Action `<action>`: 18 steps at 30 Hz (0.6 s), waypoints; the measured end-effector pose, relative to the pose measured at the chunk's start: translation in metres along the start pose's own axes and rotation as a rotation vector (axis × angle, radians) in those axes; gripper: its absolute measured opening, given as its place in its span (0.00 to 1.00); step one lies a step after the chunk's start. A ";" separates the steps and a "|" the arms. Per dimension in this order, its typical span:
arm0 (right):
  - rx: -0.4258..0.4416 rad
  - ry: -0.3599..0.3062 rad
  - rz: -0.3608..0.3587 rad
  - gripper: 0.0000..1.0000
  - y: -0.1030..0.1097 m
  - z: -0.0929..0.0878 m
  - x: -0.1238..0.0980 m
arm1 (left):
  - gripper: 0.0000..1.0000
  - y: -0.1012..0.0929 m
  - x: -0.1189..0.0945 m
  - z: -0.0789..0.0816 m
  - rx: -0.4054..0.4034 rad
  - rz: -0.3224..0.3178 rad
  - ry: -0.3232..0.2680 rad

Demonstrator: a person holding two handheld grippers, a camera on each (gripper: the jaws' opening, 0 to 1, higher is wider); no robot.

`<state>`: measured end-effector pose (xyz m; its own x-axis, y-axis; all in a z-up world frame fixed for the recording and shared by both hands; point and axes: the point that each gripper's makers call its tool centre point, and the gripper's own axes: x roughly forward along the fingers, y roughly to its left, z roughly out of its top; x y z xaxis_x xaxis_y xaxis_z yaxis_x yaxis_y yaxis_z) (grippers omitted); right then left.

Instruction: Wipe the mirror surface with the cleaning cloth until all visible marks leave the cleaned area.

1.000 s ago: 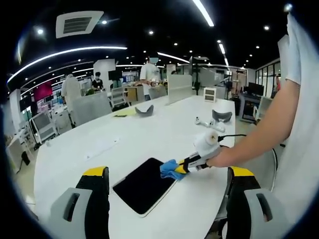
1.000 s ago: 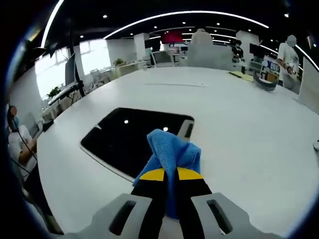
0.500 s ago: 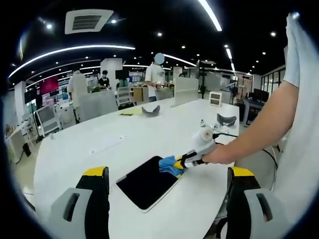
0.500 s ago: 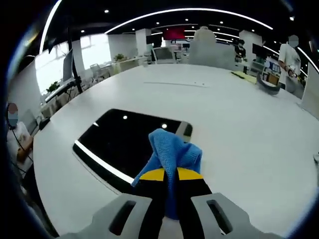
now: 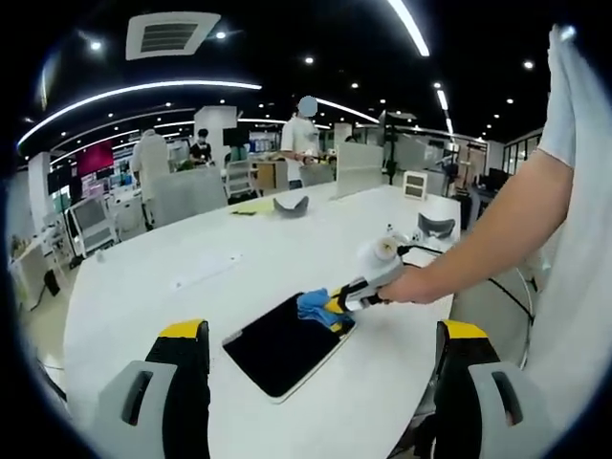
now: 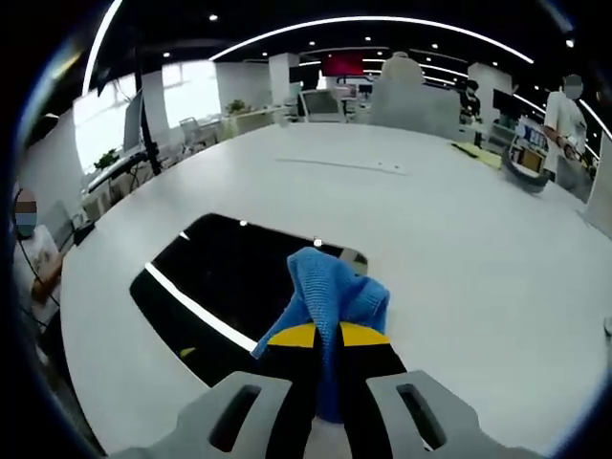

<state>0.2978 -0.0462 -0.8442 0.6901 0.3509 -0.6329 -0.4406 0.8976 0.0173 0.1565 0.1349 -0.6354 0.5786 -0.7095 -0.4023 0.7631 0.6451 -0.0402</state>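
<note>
The flat rectangular dark-glass mirror with a pale rim [image 5: 284,342] [image 6: 229,292] lay flat on the wide white oval table [image 5: 239,263] [image 6: 459,249], near the table edge closest to the person. The right gripper [image 6: 328,337] [image 5: 337,306] had its 2 yellow-tipped jaws pressed together on the bunched blue microfibre cleaning cloth [image 6: 330,296] [image 5: 315,306], with the cloth's free end sitting over the mirror's near corner area. Whether the cloth actually pressed on the glass, I couldn't tell. The person's hand [image 5: 411,285] held that gripper from the right side of the left gripper view.

The left gripper [image 5: 320,337] was held back from the mirror, jaws spread wide, nothing between them.

Risks, as I judged them:
- The mirror wasn't pinned down by anything. A firm sideways stroke could have slid it toward the table edge.
- The cloth was a small wad gripped at 1 end. It could have folded under and let the hard jaw tips scrape the glass.
- The glass mostly reflected ceiling lights, including a bright streak and spots. Those could have been mistaken for marks, or hidden real ones, so stopping too soon was possible.
- A faint yellowish speck near the mirror's lower edge in the right gripper view could have been a mark or a reflection. Unclear.
</note>
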 end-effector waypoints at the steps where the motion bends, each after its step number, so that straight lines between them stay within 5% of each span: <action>1: -0.002 0.004 0.005 0.02 0.000 0.002 0.000 | 0.99 0.000 0.000 0.000 0.002 0.001 0.003; 18: -0.049 0.049 0.034 0.02 -0.003 0.016 0.019 | 0.99 -0.004 0.003 -0.003 -0.010 -0.003 0.016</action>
<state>0.3212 -0.0375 -0.8438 0.6454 0.3666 -0.6701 -0.4919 0.8707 0.0026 0.1543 0.1310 -0.6391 0.5717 -0.7066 -0.4170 0.7616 0.6461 -0.0508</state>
